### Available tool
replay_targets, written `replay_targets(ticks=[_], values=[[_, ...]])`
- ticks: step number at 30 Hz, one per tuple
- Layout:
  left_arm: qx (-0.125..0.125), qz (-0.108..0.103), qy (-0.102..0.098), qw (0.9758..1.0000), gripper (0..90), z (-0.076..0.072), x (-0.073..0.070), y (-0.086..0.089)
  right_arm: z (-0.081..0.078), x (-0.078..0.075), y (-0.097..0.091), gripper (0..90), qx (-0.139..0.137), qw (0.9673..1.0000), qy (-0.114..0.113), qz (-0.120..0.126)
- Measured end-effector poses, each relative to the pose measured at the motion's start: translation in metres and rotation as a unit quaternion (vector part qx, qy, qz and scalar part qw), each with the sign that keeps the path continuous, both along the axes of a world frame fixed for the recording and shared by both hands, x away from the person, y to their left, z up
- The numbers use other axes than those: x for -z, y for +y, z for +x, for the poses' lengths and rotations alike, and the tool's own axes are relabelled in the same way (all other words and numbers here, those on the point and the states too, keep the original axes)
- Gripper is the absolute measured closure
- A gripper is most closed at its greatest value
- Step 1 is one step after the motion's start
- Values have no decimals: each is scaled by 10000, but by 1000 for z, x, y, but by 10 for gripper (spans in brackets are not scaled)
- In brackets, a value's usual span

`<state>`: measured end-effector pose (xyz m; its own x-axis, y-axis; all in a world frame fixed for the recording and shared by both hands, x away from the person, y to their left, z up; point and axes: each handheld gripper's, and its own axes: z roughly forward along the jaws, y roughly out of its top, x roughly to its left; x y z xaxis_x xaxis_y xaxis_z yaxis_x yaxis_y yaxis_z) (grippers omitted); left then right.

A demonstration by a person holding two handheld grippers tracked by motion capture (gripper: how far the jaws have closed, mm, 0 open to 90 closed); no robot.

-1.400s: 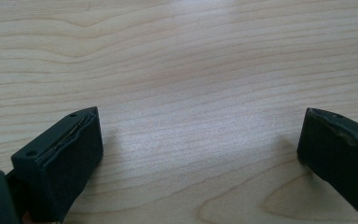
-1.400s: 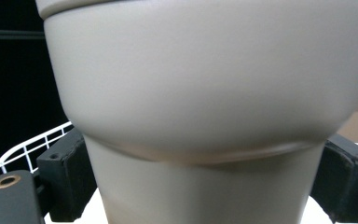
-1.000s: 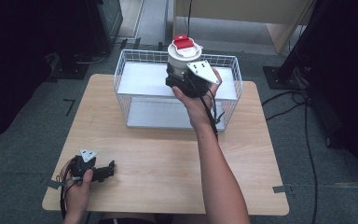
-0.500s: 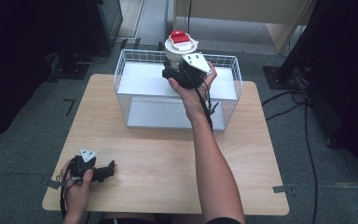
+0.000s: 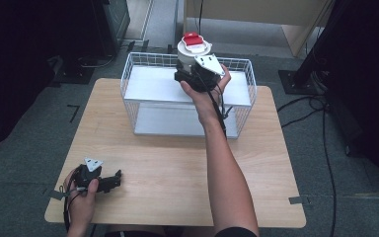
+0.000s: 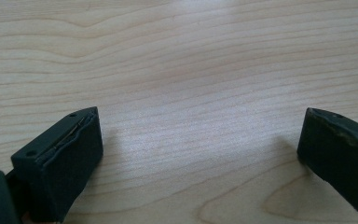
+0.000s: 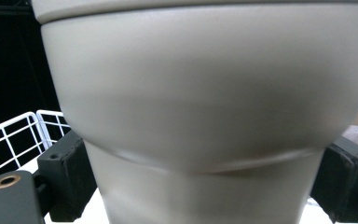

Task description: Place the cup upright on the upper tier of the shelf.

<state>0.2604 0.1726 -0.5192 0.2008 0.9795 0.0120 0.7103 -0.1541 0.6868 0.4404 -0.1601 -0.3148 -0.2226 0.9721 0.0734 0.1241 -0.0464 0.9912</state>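
Dark grey carpet surrounds a light wooden table [image 5: 177,168], and black stands and cables sit in the shadows on both sides of the room. At the far half of the table stands a white wire basket [image 5: 133,79] with a pale flat panel across its upper level and another panel on its floor.

From the high view, the person's right arm reaches forward over the table to the basket's far rim. The right gripper [image 5: 190,74], with its grey three-cornered plate on top, is clamped around the lower body of a white cup-shaped container [image 5: 193,49] that carries a red piece on its lid. The container is upright, held at the level of the far rim of the basket, near the middle of that rim; whether its base touches anything cannot be told. In the right gripper view the container [image 7: 205,102] bulges wide above a narrower lower section, and the two black jaws press against that narrower part from either side, with the basket's white wire mesh [image 7: 14,135] visible at the left.

The left gripper [image 5: 113,180] lies low at the near left corner of the table, in the person's left hand [image 5: 81,200]. In the left gripper view its jaws stand wide apart over bare wood grain [image 6: 191,70], with nothing between them.
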Motion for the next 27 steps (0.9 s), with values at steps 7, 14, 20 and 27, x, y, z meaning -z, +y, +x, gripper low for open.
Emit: replay_targets(ticks=[7,14,20,27], values=[[-8,-8,-1,10000,5,0,0,0,-5,3,-4,94,-41,9999,-26,123],[-6,-6,1,10000,4,0,0,0,-6,1,-8,90,-204,9997,76,131],[-1,1,-1,10000,4,0,0,0,-8,0,-9,45,-269,9994,101,184],[-1,4,-3,10000,4,0,0,0,-14,-4,-11,18,-403,9990,109,134]])
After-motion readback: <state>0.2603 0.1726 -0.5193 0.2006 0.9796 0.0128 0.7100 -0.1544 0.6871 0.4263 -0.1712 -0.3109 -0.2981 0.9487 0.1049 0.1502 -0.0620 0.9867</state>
